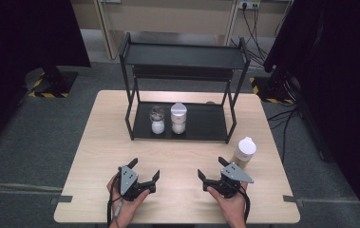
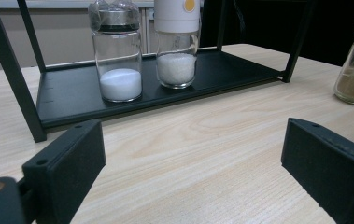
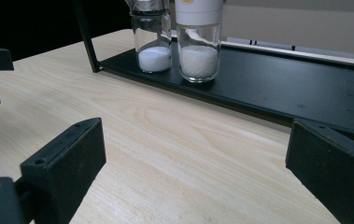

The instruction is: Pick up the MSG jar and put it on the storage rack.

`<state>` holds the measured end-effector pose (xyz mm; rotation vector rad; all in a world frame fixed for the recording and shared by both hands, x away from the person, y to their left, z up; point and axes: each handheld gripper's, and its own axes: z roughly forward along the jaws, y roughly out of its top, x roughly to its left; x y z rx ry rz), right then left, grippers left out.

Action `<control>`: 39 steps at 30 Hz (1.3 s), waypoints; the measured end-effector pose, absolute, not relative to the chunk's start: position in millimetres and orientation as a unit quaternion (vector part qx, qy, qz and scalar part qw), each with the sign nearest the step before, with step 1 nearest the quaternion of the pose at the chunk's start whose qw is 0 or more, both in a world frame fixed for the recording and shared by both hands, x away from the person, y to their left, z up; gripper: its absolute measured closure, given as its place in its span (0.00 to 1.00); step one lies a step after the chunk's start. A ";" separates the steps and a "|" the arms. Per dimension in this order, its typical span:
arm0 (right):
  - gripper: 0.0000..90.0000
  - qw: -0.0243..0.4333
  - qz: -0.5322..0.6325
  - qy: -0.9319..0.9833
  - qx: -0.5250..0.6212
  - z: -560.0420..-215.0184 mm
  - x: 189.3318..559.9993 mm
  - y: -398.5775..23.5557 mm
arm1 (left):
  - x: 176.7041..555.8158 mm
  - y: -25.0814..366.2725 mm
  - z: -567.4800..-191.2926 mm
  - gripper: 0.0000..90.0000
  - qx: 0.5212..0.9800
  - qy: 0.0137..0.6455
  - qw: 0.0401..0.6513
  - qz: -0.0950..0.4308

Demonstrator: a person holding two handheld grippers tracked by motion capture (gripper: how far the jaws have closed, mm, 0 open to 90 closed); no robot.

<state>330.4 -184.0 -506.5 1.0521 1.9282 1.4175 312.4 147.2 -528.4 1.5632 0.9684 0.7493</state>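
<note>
My left gripper and right gripper low over the table, both jaws wide open and empty, brown spice jar just beside the right one, two white-filled jars on the black rack.

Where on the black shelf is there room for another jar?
The right half of the black metal rack's bottom shelf lies bare. Its left half is crowded by the silver-capped glass shaker and the white-capped glass jar.

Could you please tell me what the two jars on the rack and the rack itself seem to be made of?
Both jars look like clear glass: their white contents show through. The rack appears to be matte black metal, judging by its thin bars and flat shelf.
</note>
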 end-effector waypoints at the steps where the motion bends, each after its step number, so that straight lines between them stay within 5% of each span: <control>1: 0.06 0.261 0.523 0.712 0.388 -506.6 328.8 -184.9 | 312.4 147.2 -528.4 0.06 0.660 0.408 0.546 0.316; 39: 0.06 0.313 0.503 0.673 0.444 -507.4 275.9 -250.1 | 312.3 147.3 -528.5 0.06 0.657 0.410 0.547 0.316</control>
